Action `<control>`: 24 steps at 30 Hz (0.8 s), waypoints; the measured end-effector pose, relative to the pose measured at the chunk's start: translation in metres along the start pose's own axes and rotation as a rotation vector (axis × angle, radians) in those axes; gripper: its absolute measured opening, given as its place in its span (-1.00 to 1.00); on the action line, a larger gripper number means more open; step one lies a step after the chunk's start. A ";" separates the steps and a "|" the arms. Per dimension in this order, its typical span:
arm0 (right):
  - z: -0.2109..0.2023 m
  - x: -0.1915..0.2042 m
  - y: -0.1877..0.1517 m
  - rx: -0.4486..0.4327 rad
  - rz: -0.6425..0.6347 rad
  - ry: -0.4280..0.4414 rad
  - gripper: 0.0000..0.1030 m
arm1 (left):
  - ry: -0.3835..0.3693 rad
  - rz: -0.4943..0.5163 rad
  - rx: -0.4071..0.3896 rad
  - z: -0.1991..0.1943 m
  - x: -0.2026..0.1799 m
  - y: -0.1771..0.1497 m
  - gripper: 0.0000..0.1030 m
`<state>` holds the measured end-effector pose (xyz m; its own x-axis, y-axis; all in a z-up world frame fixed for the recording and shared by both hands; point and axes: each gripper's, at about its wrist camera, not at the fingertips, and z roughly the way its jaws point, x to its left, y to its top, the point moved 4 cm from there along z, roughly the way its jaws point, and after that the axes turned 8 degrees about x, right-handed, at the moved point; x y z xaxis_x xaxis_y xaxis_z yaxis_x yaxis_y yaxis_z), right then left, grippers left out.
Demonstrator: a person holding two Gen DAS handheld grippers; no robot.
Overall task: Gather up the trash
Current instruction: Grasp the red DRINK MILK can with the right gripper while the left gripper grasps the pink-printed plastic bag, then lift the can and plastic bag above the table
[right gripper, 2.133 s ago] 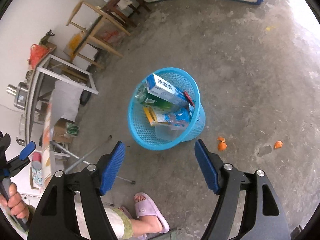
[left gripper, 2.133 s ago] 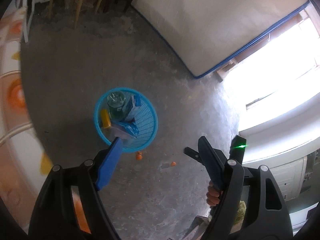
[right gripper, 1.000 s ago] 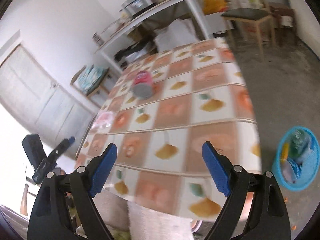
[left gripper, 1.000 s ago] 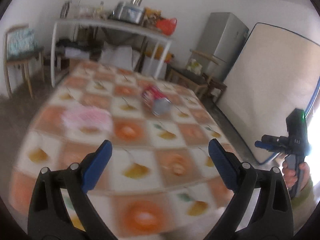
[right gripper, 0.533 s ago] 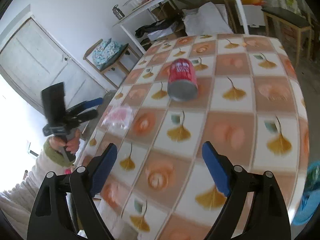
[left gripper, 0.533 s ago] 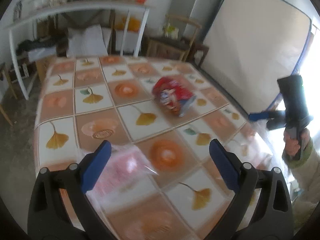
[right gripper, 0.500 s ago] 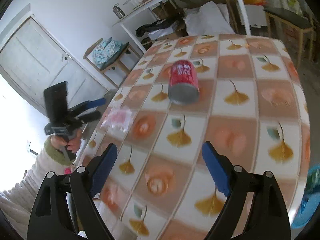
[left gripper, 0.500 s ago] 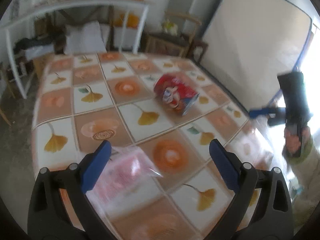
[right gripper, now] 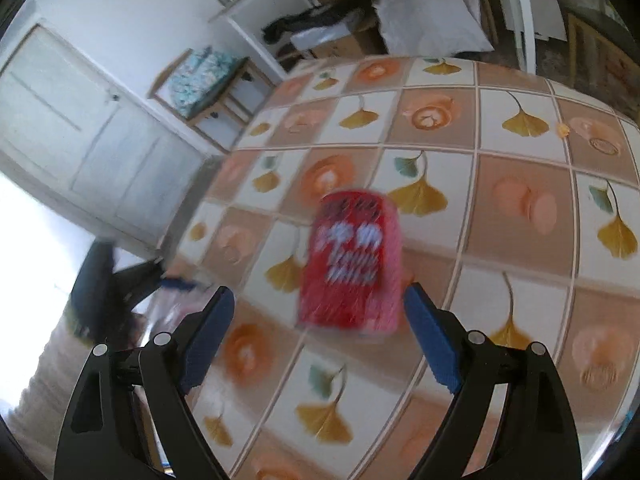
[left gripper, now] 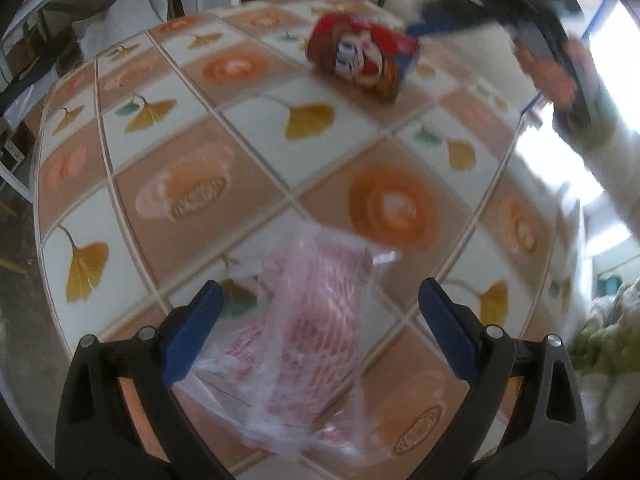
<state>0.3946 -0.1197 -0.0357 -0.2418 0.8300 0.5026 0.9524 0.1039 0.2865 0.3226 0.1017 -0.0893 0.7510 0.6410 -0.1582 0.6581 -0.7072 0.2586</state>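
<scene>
Table (left gripper: 248,152) fills both my views, covered in a cloth of orange and ginkgo-leaf squares. On it I see a red can (right gripper: 352,264) lying on its side, and nearer my left edge a clear bag (left gripper: 312,328) printed pink. My right gripper (right gripper: 316,336) hangs over the can with its jaws spread wide, the can lying between the tips but not pinched. My left gripper (left gripper: 316,332) is just as wide open, holding nothing, with the bag between its fingers.
</scene>
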 end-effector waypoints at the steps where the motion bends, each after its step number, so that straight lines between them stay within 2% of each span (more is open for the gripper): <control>1: 0.009 -0.003 0.006 0.022 0.005 -0.021 0.64 | 0.017 0.003 -0.002 0.000 -0.002 -0.003 0.83; 3: 0.022 -0.008 0.014 0.054 0.018 -0.067 0.64 | 0.022 -0.019 -0.015 -0.001 -0.006 -0.009 0.77; 5: 0.035 -0.012 0.018 0.081 0.027 -0.108 0.64 | 0.034 -0.041 -0.030 -0.004 -0.010 -0.013 0.44; 7: 0.040 -0.014 0.019 0.087 0.029 -0.145 0.63 | 0.074 -0.076 -0.032 -0.005 -0.012 -0.016 0.28; 8: 0.042 -0.013 0.018 0.089 0.025 -0.146 0.60 | 0.080 -0.094 -0.036 -0.006 -0.014 -0.017 0.16; 11: 0.045 -0.010 0.017 0.090 0.030 -0.148 0.46 | 0.099 -0.180 -0.042 -0.009 -0.021 -0.023 -0.02; 13: 0.047 -0.007 0.016 0.097 0.026 -0.166 0.26 | 0.079 -0.269 -0.053 -0.011 -0.028 -0.028 -0.08; 17: 0.046 -0.003 0.011 0.099 0.024 -0.215 0.24 | 0.062 -0.413 -0.082 -0.013 -0.045 -0.041 -0.24; 20: 0.044 0.000 0.002 0.097 0.016 -0.249 0.24 | 0.152 -0.434 -0.105 -0.010 -0.066 -0.048 -0.26; 24: 0.035 0.006 -0.030 0.102 0.007 -0.266 0.24 | 0.132 -0.478 -0.153 -0.009 -0.098 -0.059 -0.26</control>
<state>0.3714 -0.0989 -0.0700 -0.1912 0.9442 0.2683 0.9708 0.1416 0.1935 0.2104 0.0833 -0.0804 0.3488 0.9209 -0.1740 0.9032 -0.2808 0.3245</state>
